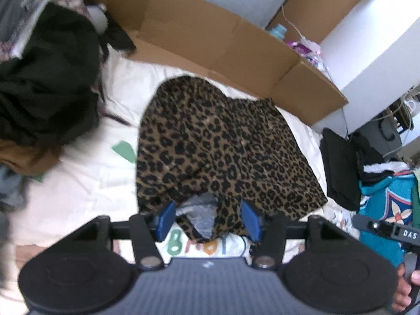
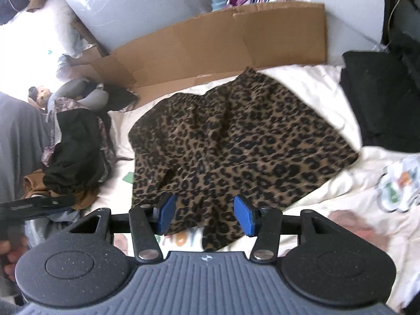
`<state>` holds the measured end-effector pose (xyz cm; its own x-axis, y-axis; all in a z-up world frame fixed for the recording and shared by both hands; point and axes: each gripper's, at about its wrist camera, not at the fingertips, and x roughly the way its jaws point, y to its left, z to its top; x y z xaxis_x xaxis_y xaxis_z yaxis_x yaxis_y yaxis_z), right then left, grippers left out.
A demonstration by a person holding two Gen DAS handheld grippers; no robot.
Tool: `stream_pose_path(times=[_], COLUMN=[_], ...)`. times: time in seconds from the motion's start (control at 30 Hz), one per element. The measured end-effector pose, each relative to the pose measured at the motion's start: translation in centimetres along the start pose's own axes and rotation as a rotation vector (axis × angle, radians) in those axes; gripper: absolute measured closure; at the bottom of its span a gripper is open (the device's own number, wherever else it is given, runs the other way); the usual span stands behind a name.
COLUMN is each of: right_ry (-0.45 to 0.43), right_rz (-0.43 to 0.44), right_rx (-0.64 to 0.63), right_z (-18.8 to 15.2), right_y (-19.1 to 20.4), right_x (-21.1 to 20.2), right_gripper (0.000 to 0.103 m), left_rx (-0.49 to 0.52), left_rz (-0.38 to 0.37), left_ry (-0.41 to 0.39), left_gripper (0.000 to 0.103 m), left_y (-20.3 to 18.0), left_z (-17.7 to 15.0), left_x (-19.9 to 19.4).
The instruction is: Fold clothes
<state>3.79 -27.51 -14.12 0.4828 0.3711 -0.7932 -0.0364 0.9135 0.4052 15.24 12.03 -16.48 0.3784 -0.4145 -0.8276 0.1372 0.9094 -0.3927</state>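
Note:
A leopard-print garment point(image 1: 218, 147) lies spread on a white bed sheet point(image 1: 84, 183); it also shows in the right wrist view point(image 2: 236, 141). My left gripper point(image 1: 208, 219) is open over the garment's near edge, where a grey inner lining point(image 1: 199, 210) shows between the blue pads point(image 1: 166, 220). My right gripper point(image 2: 206, 216) is open over another part of the near hem, with fabric lying between its blue pads point(image 2: 242, 215). Neither gripper pinches the cloth.
A flattened cardboard box point(image 1: 210, 44) lies behind the garment against the wall. A pile of dark clothes point(image 1: 47, 78) sits at the left. A black folded item point(image 1: 338, 162) and a teal cloth point(image 1: 388, 210) lie at the right. The other gripper's handle point(image 1: 388, 231) shows at the right edge.

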Motion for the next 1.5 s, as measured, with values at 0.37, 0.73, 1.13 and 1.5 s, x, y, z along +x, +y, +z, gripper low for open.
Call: stream_pose_path(times=[0.37, 0.73, 1.13, 1.5], right_ry=[0.144, 0.209, 0.266, 0.364], right_rz=[0.016, 0.089, 0.203, 0.231], right_rx=[0.029, 0.123, 0.210, 0.316], right_z=[-3.6, -4.6, -5.7, -8.4], right_y=[-1.1, -2.4, -2.1, -3.2], right_x=[8.2, 12.7, 16.1, 20.7], right_gripper=[0.048, 0.053, 0.053, 0.054], left_rx=[0.037, 0.040, -0.031, -0.039], left_rz=[-0.087, -0.228, -0.285, -0.293], left_ry=[0.086, 0.095, 0.041, 0.055], left_gripper=[0.047, 0.075, 0.101, 0.101], left_y=[0.5, 0.9, 1.5, 1.5], left_z=[-2.1, -4.8, -8.1, -10.9], left_x=[8.4, 15.2, 15.0, 16.2])
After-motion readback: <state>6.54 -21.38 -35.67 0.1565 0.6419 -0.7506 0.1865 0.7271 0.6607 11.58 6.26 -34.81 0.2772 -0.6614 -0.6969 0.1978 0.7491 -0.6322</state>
